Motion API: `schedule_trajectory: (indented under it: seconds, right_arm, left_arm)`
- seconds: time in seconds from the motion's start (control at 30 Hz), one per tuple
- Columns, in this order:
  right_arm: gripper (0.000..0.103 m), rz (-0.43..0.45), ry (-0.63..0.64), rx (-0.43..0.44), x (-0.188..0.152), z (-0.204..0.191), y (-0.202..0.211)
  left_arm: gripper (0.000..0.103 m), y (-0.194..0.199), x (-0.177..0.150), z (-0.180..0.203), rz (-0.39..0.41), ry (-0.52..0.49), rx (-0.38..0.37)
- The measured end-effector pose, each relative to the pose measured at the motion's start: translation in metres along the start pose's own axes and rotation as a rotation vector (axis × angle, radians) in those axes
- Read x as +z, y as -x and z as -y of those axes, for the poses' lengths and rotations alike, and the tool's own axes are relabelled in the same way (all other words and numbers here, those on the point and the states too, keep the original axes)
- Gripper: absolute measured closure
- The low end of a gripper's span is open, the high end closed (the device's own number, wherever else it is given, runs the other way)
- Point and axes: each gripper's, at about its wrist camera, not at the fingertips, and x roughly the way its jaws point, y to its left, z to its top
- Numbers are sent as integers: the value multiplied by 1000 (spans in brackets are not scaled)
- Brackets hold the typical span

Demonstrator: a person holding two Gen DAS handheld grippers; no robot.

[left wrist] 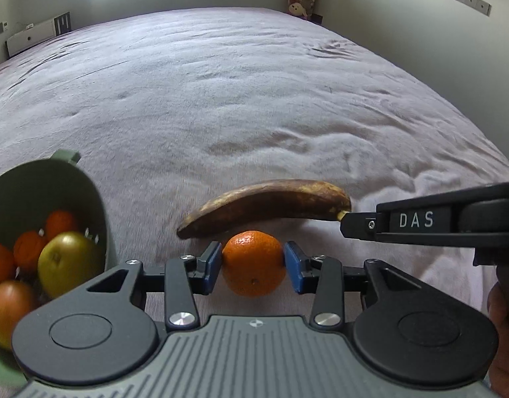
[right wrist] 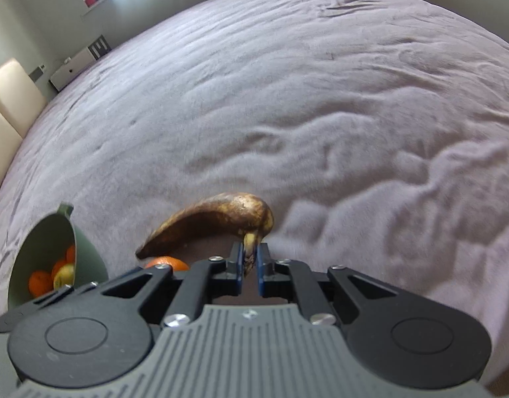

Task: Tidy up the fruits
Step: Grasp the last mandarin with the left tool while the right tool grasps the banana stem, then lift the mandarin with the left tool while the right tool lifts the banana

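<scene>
Mauve bedding (left wrist: 254,99) covers a wide bed that fills both views, with pale walls and a bright window behind it. On this soft, wrinkled cover, at the left, a green basket (left wrist: 72,179) is tipped so that its mouth faces the grippers; oranges and an apple-like fruit already lie inside, which suggests it is the collecting place for everything.

Next in size is the banana (left wrist: 264,204), brown and overripe, which appears lifted just clear of the cover. Its long axis runs roughly left to right across the left wrist view, blunt tip toward the basket and stem toward the right. The right gripper (right wrist: 251,257) is pressed together on that stem, probably because the stem is the firmest, narrowest part of so soft a fruit.

Smallest is the orange (left wrist: 253,263), just in front of the banana. The left gripper (left wrist: 253,262) pinches it across its middle, blue pads (left wrist: 292,265) touching both sides, a hold that should stop a round fruit rolling out.
</scene>
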Motion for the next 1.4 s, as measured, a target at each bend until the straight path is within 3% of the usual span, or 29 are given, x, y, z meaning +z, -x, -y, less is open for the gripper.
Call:
schedule_trajectory:
  seconds: [0.13,0.3,0.53,0.7,0.77,0.97,1.1,1.17,1.4]
  right_arm:
    - [99,-7,26,-12,-19,-4,18]
    - [98,-76,15,10,-40,2,21]
    - [91,-134,22,69,-43,8,22]
    - [80,-81,148,54,-41,0,31]
    - [67,-49,228,54,-39,-5,29]
    - [60,7,440,26,-34,-19,9]
    - [56,11,495,31,-30,-26,-4]
    - [49,15,535,19,-29,-29,-11]
    - [47,-5,599,-4,-31,-35,-32]
  left_arm:
    - [56,15,-17,4,-18,-27,1]
    - [56,21,-37,-4,-54,-4,14]
    - [56,20,-52,-17,-28,24,-16]
    - [49,19,-52,-23,-60,35,-46]
    - [46,17,-53,-25,-73,44,-62]
    - [41,12,-53,-28,-115,51,-100]
    - [40,5,-52,-29,-159,63,-133]
    - [40,3,-51,-29,-173,61,-142]
    - [40,-5,-45,-34,-239,98,-172]
